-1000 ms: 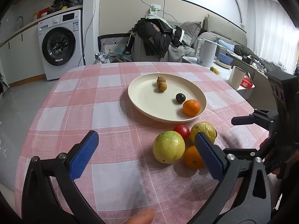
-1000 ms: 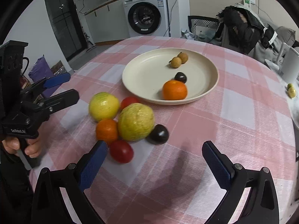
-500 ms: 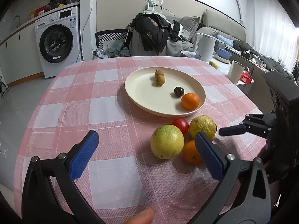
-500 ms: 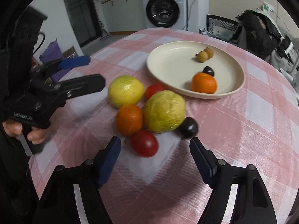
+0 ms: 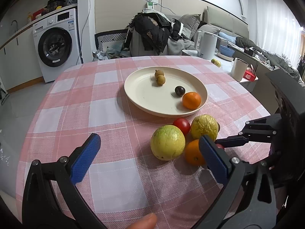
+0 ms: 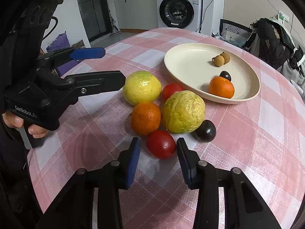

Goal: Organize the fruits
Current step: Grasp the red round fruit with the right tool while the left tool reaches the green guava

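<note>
A cream plate [image 6: 183, 61] [image 5: 141, 87] holds two brown longans [image 6: 221, 59], a dark plum [image 6: 225, 75] and an orange [image 6: 221, 87]. In front of it lie a smooth yellow-green fruit [image 6: 141, 87], a bumpy one [image 6: 183, 111], an orange [image 6: 145, 118], two red tomatoes [image 6: 161, 144] [image 6: 171, 90] and a dark plum [image 6: 204, 131]. My right gripper [image 6: 158, 148] is open, its pads either side of the near tomato, not touching. My left gripper [image 5: 147, 148] is wide open and empty, left of the pile; it shows in the right wrist view [image 6: 112, 66].
The round table has a pink checked cloth [image 5: 99, 103]. Beyond it are a washing machine [image 5: 57, 43], a chair heaped with clothes [image 5: 152, 30], and a side table with a kettle [image 5: 206, 43] and cup [image 5: 239, 69].
My right gripper has moved in towards the pile and narrowed its jaws around the near tomato. The left gripper has barely moved.
</note>
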A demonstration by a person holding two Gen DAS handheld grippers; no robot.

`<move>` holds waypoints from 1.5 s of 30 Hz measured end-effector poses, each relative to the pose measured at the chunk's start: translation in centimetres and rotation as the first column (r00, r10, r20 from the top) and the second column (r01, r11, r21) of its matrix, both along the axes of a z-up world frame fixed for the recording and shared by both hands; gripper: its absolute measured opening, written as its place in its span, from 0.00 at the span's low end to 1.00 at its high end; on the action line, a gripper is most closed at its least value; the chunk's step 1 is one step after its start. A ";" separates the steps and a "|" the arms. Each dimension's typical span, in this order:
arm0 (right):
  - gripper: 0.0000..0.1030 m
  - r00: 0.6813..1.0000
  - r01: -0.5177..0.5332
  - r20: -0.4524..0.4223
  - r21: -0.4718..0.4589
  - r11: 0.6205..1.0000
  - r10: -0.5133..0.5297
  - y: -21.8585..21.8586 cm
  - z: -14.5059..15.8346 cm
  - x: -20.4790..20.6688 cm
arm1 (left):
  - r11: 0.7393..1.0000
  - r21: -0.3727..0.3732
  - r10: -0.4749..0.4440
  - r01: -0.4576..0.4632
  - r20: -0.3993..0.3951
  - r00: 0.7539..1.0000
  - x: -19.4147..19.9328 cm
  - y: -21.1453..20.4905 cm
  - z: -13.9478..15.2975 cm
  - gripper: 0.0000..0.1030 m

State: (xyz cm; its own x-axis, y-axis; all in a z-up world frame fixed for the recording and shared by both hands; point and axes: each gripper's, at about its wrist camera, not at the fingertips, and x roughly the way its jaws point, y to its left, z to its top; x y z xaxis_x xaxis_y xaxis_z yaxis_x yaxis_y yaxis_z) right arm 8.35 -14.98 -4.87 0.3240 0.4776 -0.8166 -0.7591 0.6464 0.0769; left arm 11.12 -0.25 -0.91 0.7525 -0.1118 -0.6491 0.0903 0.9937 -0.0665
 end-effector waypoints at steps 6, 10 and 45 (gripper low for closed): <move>0.30 1.000 -0.014 0.024 -0.011 1.000 0.015 -0.2 0.2 -0.5 | 1.000 0.001 0.000 0.000 -0.004 1.000 0.1 0.0 -0.1 1.00; 0.30 0.999 -0.028 0.042 0.004 1.000 0.027 -0.8 1.1 -1.1 | 1.000 0.001 0.000 0.000 -0.005 1.000 0.1 0.0 -0.2 1.00; 0.30 0.969 0.202 0.098 0.222 0.954 -0.228 -5.0 4.7 1.7 | 0.995 -0.103 0.003 -0.018 -0.142 0.990 4.5 0.9 -4.1 0.96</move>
State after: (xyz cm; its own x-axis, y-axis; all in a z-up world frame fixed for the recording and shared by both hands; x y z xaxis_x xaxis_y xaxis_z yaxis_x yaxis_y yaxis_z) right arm 10.08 -19.96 -0.18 0.5279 0.5415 -0.6543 -0.6157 0.7747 0.1444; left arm 15.59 0.68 -4.97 0.6552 -0.1769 -0.7345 0.0623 0.9815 -0.1809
